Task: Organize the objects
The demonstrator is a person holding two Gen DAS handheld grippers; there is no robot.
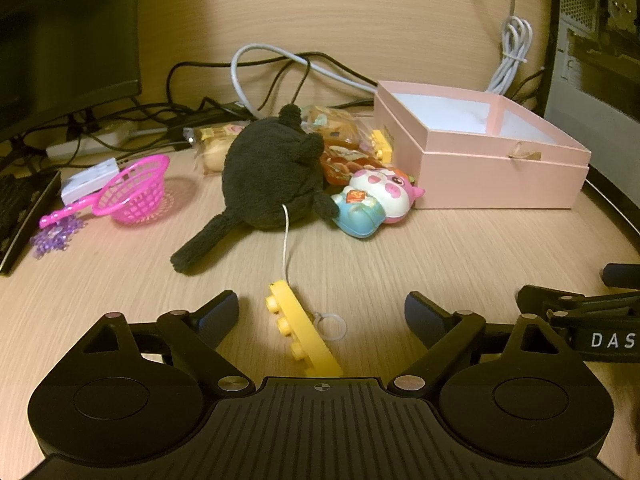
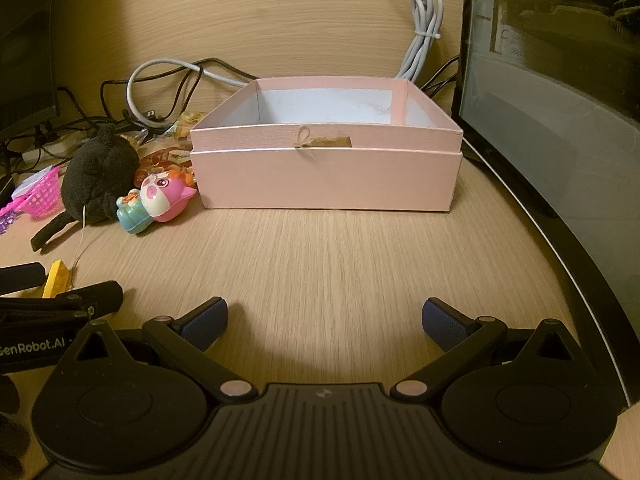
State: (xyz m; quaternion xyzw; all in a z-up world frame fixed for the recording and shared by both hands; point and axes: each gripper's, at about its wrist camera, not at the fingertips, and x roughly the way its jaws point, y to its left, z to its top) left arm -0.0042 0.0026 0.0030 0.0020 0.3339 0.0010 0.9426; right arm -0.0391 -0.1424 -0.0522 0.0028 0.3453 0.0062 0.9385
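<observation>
Wood-grain desk [image 2: 340,260], cables at the back. Pink box [image 2: 326,176] looks empty, so nothing sorted yet. Black plush [image 1: 268,180], pig toy [image 1: 376,200], pink basket [image 1: 136,192] and snack packets [image 1: 340,140] lie loose left of it. Left gripper [image 1: 320,312] jaws wide around yellow brick [image 1: 298,324], not touching. Right gripper [image 2: 324,320] wide, holding nothing.

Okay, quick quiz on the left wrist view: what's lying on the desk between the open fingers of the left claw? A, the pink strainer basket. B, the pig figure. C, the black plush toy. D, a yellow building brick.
D: the yellow building brick lies on the desk between the spread fingers of the left claw, with neither pad touching it; the other toys sit farther back.
</observation>
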